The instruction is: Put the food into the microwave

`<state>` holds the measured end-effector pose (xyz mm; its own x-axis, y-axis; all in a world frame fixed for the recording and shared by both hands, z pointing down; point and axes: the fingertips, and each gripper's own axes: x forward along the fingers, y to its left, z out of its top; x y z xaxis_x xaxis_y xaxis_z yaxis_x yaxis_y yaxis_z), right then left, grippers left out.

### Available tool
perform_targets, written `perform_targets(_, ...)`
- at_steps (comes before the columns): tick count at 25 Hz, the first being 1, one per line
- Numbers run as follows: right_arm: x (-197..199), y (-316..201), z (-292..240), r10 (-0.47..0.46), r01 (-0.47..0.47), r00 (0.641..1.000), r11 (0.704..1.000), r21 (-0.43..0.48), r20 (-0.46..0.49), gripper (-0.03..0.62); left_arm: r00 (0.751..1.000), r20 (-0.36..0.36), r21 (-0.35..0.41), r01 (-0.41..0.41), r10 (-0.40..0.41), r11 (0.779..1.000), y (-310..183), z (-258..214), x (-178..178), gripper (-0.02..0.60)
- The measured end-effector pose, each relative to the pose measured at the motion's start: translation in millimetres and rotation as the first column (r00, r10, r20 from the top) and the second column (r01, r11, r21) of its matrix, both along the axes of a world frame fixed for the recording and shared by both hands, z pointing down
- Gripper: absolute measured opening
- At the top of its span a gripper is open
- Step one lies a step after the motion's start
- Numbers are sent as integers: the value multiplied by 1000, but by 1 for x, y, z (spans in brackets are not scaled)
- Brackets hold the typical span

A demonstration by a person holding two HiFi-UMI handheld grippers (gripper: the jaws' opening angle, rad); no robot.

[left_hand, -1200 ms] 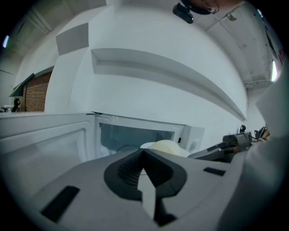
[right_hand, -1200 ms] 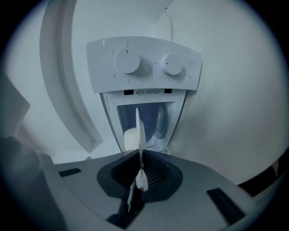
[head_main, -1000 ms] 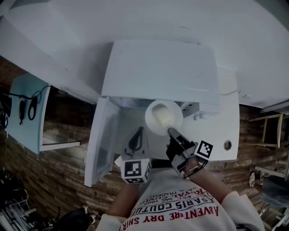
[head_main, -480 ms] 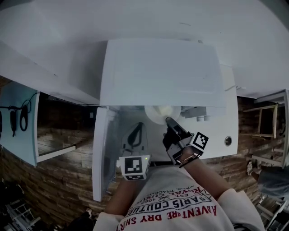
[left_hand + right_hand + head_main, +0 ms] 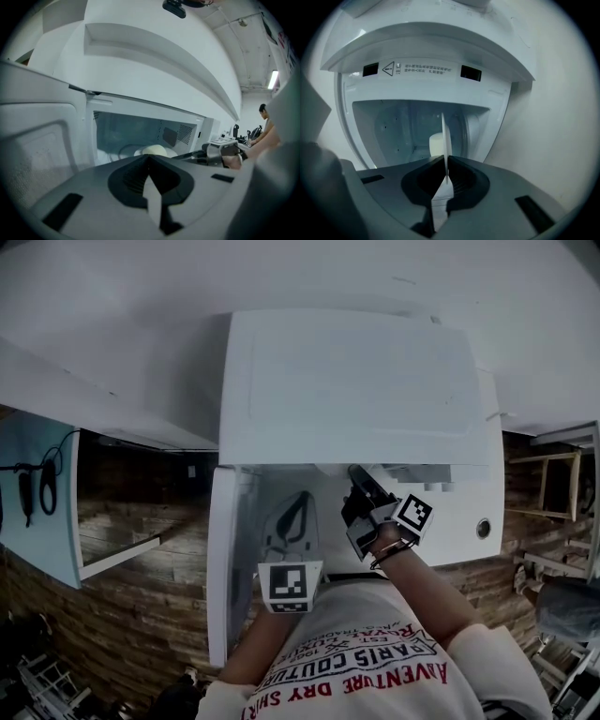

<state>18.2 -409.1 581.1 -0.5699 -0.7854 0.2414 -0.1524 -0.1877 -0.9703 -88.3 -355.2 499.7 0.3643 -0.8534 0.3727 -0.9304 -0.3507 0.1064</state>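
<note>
The white microwave (image 5: 356, 381) stands with its door (image 5: 228, 559) swung open to the left. My right gripper (image 5: 356, 472) reaches into the opening, shut on the thin rim of a white plate (image 5: 445, 133) seen edge-on. A pale round piece of food (image 5: 435, 144) sits on that plate inside the cavity. The left gripper view also shows the food (image 5: 153, 150) inside and the right gripper (image 5: 213, 153) beside it. My left gripper (image 5: 299, 500) hovers in front of the open door, shut with nothing between its jaws (image 5: 149, 158). From the head view the plate is hidden under the microwave's top.
The microwave rests on a white counter (image 5: 473, 521) with a small round fitting (image 5: 484, 528) at its right. A pale blue panel (image 5: 37, 512) stands at the left over a wooden floor (image 5: 141, 615). A person (image 5: 265, 123) sits far off to the right.
The right gripper has carried the plate forward from the opening's edge into the cavity, out of the head view. The left gripper has shifted slightly forward.
</note>
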Motion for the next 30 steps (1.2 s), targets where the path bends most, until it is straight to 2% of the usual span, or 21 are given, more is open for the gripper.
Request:
perform_targets(8,-6,-16,7,12,-12,1000,1000,15,-25,25,999,39,40,-22,20,999,0,-3,-2,6)
perform_targets(18,-16,-30,12,-1,3,998,1000,20,-68,25,1000,18,11,5,-5,1000,-3,2,-10,6)
perform_targets(25,-24,-35,9,-85,86,983,996,-2,-164,26,1000,20,2,-2,2,1000,-4,3,-7,6)
perform_targets(28,-29,-35,6,-155,162,954,987,4,-255,35,1000,22,2,-9,9,1000,-4,2,-6,6)
perform_targets(30,-29,-35,2,-179,197,928,980,24,-326,66,1000,21,1,-6,6,1000,-4,2,-7,6)
